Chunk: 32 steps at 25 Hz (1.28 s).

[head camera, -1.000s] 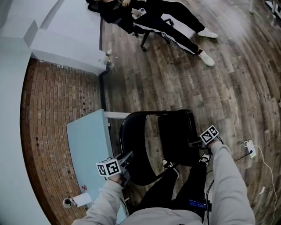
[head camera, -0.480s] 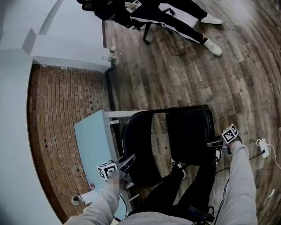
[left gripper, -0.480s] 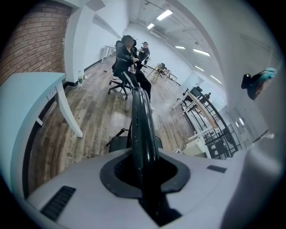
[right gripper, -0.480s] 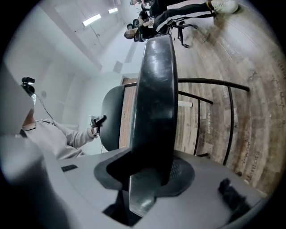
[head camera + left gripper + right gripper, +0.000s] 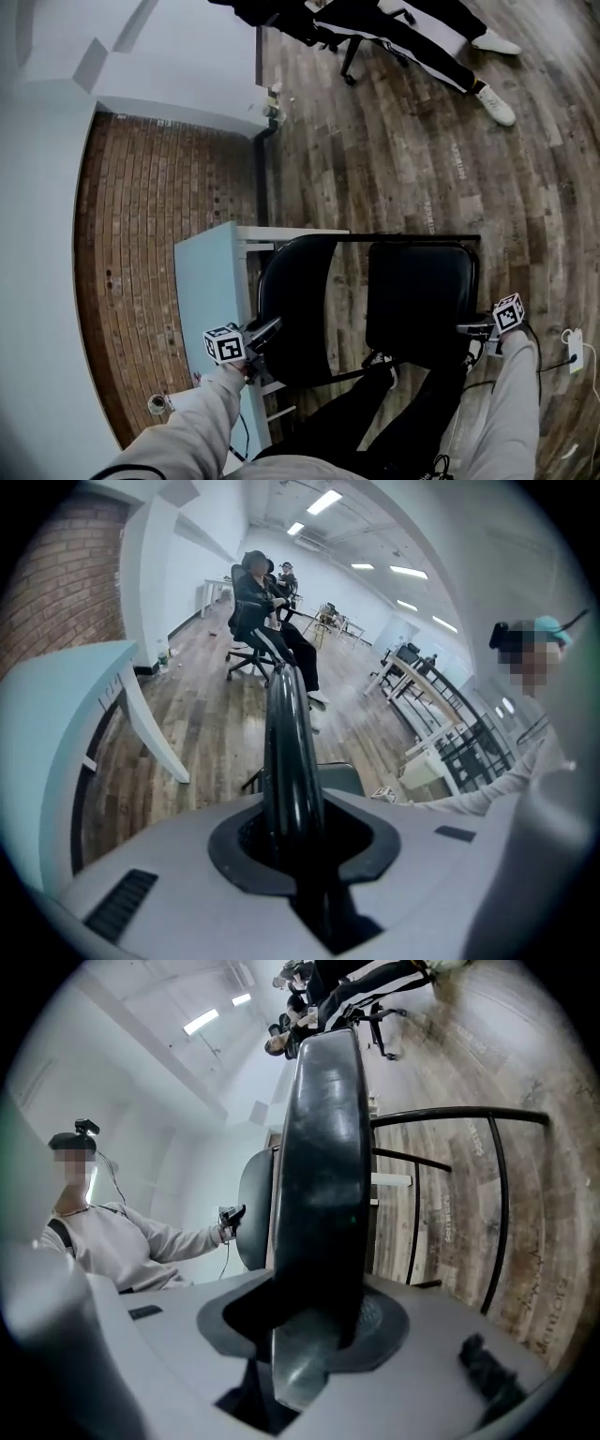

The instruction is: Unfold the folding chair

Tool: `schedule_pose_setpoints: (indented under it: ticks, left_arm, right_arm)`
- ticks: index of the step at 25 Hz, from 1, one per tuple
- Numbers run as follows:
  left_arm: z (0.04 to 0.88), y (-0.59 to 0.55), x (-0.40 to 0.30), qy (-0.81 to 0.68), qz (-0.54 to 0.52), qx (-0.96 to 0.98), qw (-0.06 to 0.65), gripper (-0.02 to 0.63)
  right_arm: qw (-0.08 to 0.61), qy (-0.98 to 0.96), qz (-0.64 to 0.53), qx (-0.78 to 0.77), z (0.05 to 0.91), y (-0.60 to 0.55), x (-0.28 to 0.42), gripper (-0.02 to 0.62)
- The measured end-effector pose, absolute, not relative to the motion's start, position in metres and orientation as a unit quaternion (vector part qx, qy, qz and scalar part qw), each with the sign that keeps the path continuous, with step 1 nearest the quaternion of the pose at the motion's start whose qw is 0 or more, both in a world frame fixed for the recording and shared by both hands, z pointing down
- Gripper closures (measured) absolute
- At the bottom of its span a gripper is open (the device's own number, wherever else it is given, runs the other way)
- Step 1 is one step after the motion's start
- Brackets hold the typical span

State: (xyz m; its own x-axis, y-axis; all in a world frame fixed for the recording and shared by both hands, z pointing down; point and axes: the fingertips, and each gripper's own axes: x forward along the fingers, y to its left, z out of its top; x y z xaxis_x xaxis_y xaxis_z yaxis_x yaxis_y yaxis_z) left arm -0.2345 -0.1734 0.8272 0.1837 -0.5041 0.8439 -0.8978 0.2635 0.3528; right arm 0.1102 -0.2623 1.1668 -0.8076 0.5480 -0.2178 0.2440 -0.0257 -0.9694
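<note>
Position of the folding chair (image 5: pixel 412 300): it stands on the wooden floor (image 5: pixel 394 159), directly ahead of the operator, with its left side just beside the long edge of a pale table (image 5: pixel 211 281).

Grip state:
- Left gripper (image 5: pixel 268 329): fingers clenched on the black frame tube (image 5: pixel 286 752) at the outer edge of the backrest (image 5: pixel 292 305). In the left gripper view the tube passes between the fingers and runs straight on, away from the gripper.
- Right gripper (image 5: pixel 472 328): fingers clenched on the outer edge of the seat panel (image 5: pixel 323 1147). In the right gripper view the panel stands edge-on between them.

Governing relation: the seat lies to the right of the backrest, with a strip of floor showing between the two. Each panel's long axis runs away from the operator, and the two axes are roughly parallel. The left hand is the nearer to the backrest and the right hand to the seat; neither needs to regrip. Both panels show broad faces to the head view, so the chair appears to be partly open. The coming move probably depends on swinging the seat further from the backrest while the left grip steadies the frame.

Count:
- Folding chair: one.
- Backrest: one.
- Seat panel: one.
- Grippers: two, both engaged.
- Table: one.
- Seated person (image 5: pixel 403 28) on an office chair at the far edge of the floor: one, well apart from the work.
</note>
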Motion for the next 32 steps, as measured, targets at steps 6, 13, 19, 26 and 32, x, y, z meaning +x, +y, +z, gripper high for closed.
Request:
schedule_pose_setpoints:
  ticks: [6, 13, 19, 26, 32]
  left_arm:
    - [0.853, -0.161, -0.273, -0.6, 0.165, 0.582, 0.524, 0.513]
    - [0.866, -0.157, -0.299, -0.615, 0.169, 0.566, 0.522, 0.468]
    - [0.881, -0.147, -0.325, -0.625, 0.166, 0.548, 0.53, 0.425]
    - [0.88, -0.151, -0.321, -0.637, 0.197, 0.549, 0.505, 0.412]
    - [0.836, -0.117, -0.319, -0.656, 0.22, 0.546, 0.473, 0.327]
  right_arm:
    - [0.115, -0.695, 0.661, -0.257, 1.192, -0.258, 0.1, 0.439]
    - [0.117, -0.704, 0.665, -0.219, 1.206, -0.26, 0.087, 0.417]
    - [0.105, -0.706, 0.67, -0.205, 1.221, -0.257, 0.078, 0.407]
    - [0.054, -0.696, 0.685, -0.21, 1.213, -0.259, 0.08, 0.381]
    - [0.051, -0.7, 0.694, -0.164, 1.202, -0.251, 0.119, 0.192]
